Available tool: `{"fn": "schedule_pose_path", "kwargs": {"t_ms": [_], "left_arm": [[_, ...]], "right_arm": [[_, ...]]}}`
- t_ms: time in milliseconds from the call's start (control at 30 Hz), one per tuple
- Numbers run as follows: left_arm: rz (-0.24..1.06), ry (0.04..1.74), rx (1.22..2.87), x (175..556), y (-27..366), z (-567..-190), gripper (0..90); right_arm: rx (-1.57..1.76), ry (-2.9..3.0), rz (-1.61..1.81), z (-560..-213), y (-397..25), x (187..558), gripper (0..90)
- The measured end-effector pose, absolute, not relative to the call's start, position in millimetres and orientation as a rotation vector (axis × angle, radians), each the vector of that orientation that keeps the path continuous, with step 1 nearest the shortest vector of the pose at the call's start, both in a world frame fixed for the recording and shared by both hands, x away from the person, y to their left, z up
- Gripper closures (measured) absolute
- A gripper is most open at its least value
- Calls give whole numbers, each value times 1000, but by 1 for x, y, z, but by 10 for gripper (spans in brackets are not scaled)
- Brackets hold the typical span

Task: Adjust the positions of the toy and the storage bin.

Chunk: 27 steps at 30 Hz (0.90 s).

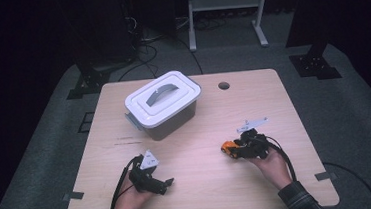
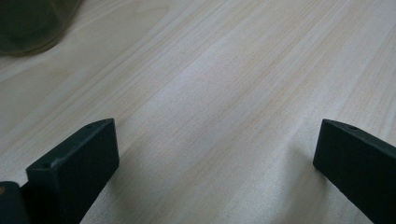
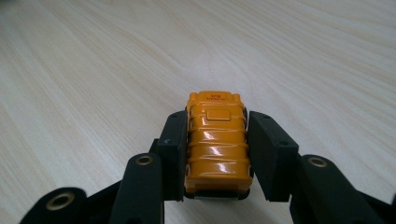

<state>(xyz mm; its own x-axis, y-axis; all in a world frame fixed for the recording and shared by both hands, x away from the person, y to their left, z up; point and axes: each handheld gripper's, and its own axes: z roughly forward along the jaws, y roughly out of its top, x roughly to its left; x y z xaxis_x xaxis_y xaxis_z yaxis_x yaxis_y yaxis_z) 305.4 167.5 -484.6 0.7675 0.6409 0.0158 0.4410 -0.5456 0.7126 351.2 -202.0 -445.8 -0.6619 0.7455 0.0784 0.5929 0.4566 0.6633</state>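
Now the right gripper (image 1: 228,147) has its jaws clamped on an orange block (image 3: 216,142), one jaw pressed to each long side, with the block's far end poking out past the jaw tips. Seen from the high view, the block (image 1: 227,146) sits low over the tabletop (image 1: 273,102), right of centre and toward the near edge. The left gripper (image 1: 165,184) rests near the front edge at the left, its jaws spread wide apart with bare wood between them. A grey box (image 1: 163,105) with a white lid and handle stands at the back left, well apart from both grippers.
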Motion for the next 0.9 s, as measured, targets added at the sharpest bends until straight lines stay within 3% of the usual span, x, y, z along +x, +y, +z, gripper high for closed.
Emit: {"fn": "schedule_pose_path", "kwargs": {"t_ms": [400, 900], "left_arm": [[357, 803, 2237, 305, 167, -485, 0], [356, 803, 2237, 306, 167, -485, 0]], "right_arm": [[1177, 2456, 973, -441, -225, 343, 590], [1299, 2363, 944, -440, -288, 323, 589]]}}
